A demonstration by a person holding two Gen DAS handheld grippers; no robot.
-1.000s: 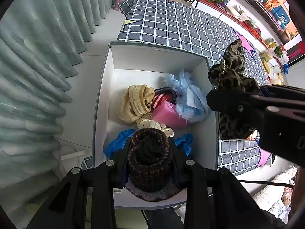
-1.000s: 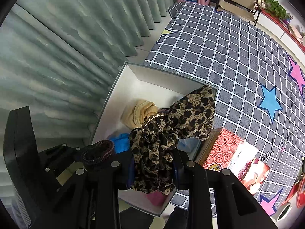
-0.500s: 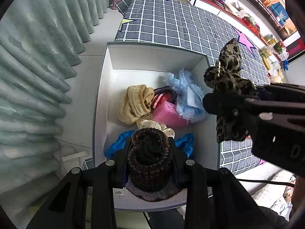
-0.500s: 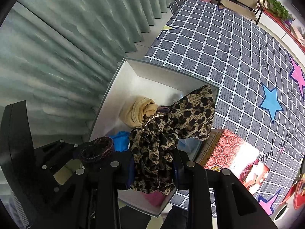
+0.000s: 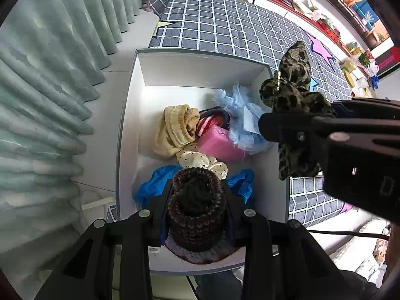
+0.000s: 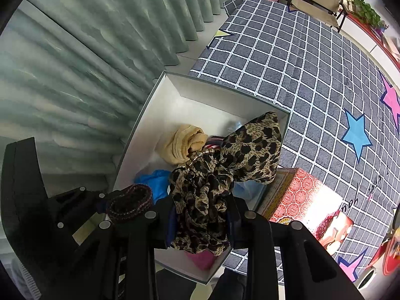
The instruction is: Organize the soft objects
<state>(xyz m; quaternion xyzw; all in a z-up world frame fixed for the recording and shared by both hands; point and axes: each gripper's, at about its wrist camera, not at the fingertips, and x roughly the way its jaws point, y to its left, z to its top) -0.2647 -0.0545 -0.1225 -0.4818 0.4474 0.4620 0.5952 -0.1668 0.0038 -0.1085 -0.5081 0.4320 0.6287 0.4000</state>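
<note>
A white box (image 5: pixel 200 75) sits on the floor below both grippers. My left gripper (image 5: pixel 197 210) hangs over its near end with a dark knit hat (image 5: pixel 196 200) between its pads; the jaws are opening, though the pads still touch the hat. My right gripper (image 6: pixel 202 215) is shut on a leopard-print fabric bow (image 6: pixel 250 147) above the box's right wall. In the box lie a cream knit piece (image 5: pixel 175 130), a pink sponge (image 5: pixel 215 145), a light blue fluffy thing (image 5: pixel 240 115), a polka-dot scrunchie (image 5: pixel 200 160) and blue cloth (image 5: pixel 155 182).
A green curtain (image 5: pixel 50 75) hangs to the left of the box. A grey checkered rug (image 5: pixel 225 25) with stars spreads beyond and to the right. A red patterned box (image 6: pixel 295 195) lies on the rug against the white box's right side.
</note>
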